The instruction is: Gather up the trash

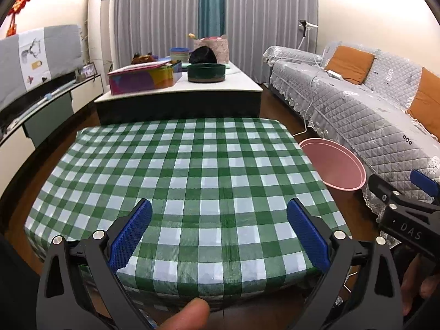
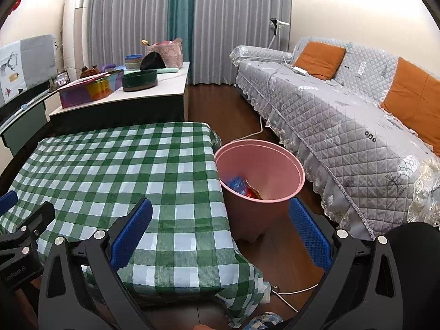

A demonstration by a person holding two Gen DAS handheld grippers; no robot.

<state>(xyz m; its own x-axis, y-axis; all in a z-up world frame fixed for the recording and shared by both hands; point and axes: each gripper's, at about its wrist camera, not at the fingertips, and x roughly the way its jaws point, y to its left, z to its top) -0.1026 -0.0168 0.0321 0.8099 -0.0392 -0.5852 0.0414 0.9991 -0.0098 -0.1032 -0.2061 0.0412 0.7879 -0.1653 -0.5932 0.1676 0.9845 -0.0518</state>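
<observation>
Nearest, the left gripper (image 1: pixel 219 227) with blue textured pads, jaws spread wide and holding nothing, hovering over the near edge of the green-and-white checked tablecloth (image 1: pixel 192 165); likewise the right gripper (image 2: pixel 220 227), jaws released and empty, straddling the table's right corner and the floor; no litter visible anywhere on the cloth in either view

Just beside the table's right edge, on the dark wooden floor, the round pink plastic waste bin (image 2: pixel 291 165), upright, with crumpled blue and red wrappers (image 2: pixel 242 187) already lying at its bottom; judging by that, most likely near the end of collecting

Possible trouble from here: bumping the bin with the right gripper and tipping it, given how close it sits; snagging the white cable (image 2: pixel 291 293) trailing on the floor by the table corner; dragging the loose cloth off the edge; farther back, the grey quilted sofa (image 2: pixel 343 115), well apart
</observation>
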